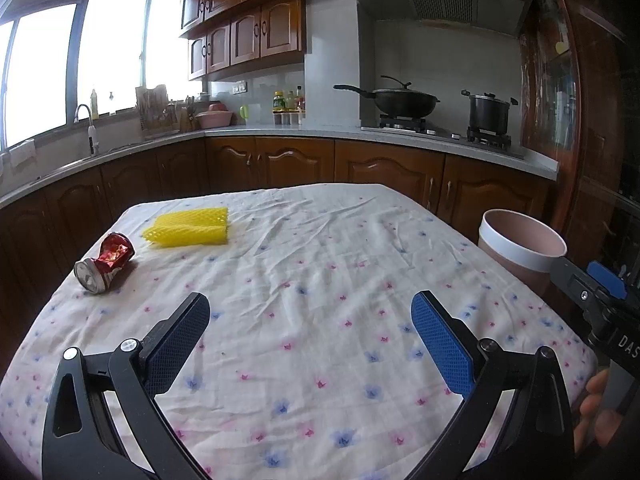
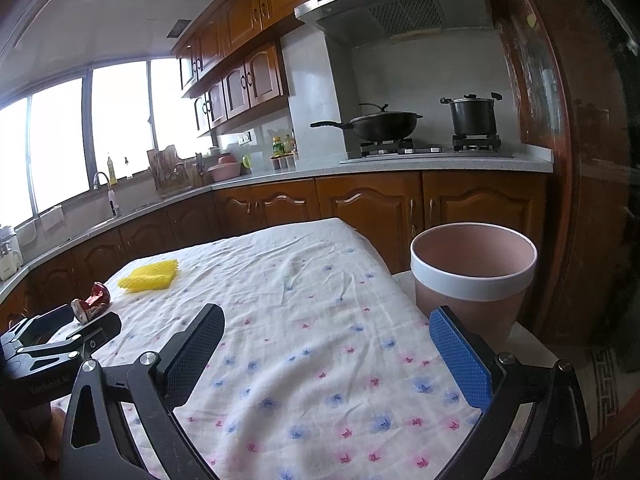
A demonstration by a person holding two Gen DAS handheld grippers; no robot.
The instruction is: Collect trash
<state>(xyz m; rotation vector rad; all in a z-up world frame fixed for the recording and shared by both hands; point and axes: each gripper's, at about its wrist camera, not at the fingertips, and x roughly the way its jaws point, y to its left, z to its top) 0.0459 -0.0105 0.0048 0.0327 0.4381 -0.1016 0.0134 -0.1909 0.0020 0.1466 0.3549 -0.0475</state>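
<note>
Left gripper (image 1: 310,338): spread, empty. Right gripper (image 2: 326,354): spread, empty. Can (image 1: 105,262), crushed: cloth, left of frame; net (image 1: 188,227) beside. Bin (image 2: 472,276): right. Advice: straddle can's crushed waist, squeeze firmly.

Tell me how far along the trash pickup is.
Nothing looks collected yet. The crushed red soda can and yellow foam mesh sleeve lie on the floral tablecloth. Both the left gripper and right gripper are open, holding nothing. What shows of the pink bin's inside is bare.
</note>
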